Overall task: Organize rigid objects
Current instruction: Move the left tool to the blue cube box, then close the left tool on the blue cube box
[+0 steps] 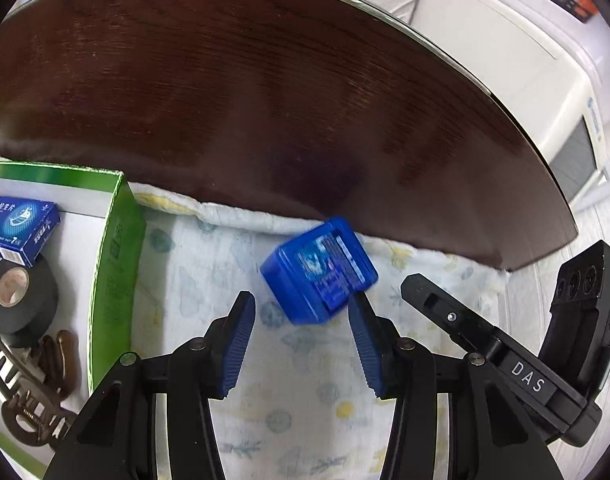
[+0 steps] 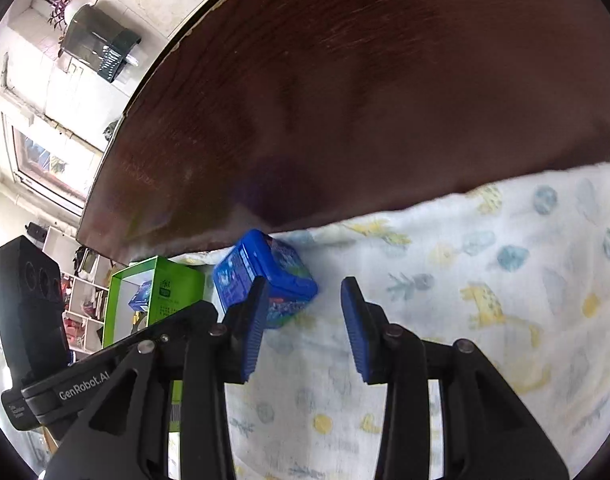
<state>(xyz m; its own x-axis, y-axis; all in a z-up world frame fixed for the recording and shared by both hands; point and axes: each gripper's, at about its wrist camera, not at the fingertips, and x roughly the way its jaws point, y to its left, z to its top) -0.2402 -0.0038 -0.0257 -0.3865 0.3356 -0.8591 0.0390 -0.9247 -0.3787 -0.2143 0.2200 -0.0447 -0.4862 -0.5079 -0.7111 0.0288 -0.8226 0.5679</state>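
A small blue plastic box (image 1: 319, 270) with a printed label lies tilted on the patterned cloth (image 1: 209, 264), near the cloth's far edge. My left gripper (image 1: 301, 322) is open, and the box sits just ahead of its right pad, not held. In the right wrist view the same blue box (image 2: 265, 276) lies ahead and left of my right gripper (image 2: 303, 322), which is open and empty. A green-walled box (image 1: 117, 252) at the left holds a blue carton (image 1: 19, 228), a black tape roll (image 1: 21, 296) and dark hair clips (image 1: 37, 392).
The dark wooden table (image 1: 245, 92) extends beyond the cloth. The right gripper's body (image 1: 517, 360) is at the right of the left wrist view. The green box (image 2: 161, 288) also shows at the left of the right wrist view. A white appliance (image 1: 525, 68) stands past the table.
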